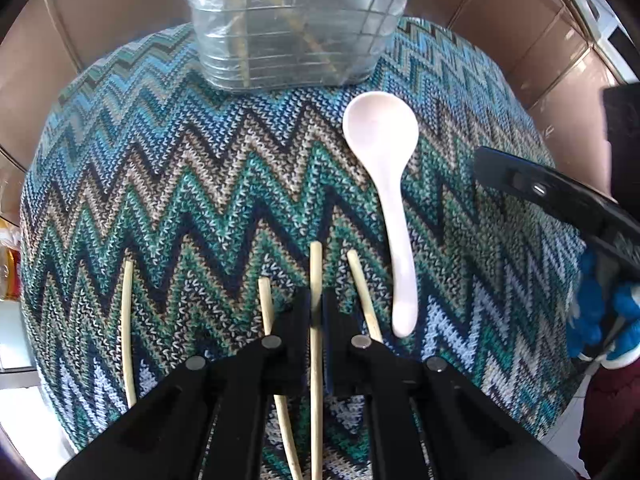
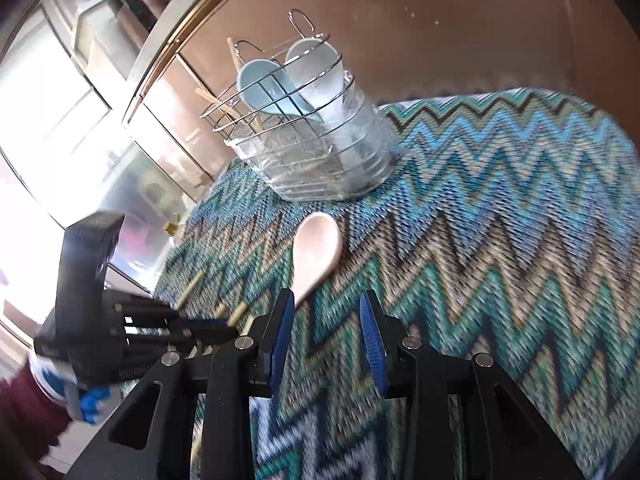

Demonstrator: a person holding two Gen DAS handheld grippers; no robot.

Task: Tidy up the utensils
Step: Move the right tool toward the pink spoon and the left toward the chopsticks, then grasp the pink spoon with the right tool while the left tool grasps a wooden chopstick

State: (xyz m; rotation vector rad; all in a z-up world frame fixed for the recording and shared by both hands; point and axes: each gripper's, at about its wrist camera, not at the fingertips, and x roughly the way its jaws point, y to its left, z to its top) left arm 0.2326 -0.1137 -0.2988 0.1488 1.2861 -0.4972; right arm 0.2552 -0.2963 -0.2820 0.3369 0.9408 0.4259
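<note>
Several pale chopsticks lie on a zigzag-patterned cloth [image 1: 200,184]. My left gripper [image 1: 316,300] is shut on one chopstick [image 1: 316,268], which runs between its fingers. A white spoon [image 1: 384,184] lies to its right, bowl toward the wire utensil holder [image 1: 296,32] at the far edge. In the right wrist view, my right gripper [image 2: 326,308] is open and empty just above the cloth, its left finger [image 2: 282,328] beside the spoon's [image 2: 316,252] handle. The holder [image 2: 308,136] contains two spoons and some chopsticks.
The right gripper's body [image 1: 560,200] comes in from the right in the left wrist view. The left gripper's body [image 2: 104,320] sits at the left in the right wrist view. Brown cabinet panels [image 2: 440,20] stand behind the cloth-covered surface.
</note>
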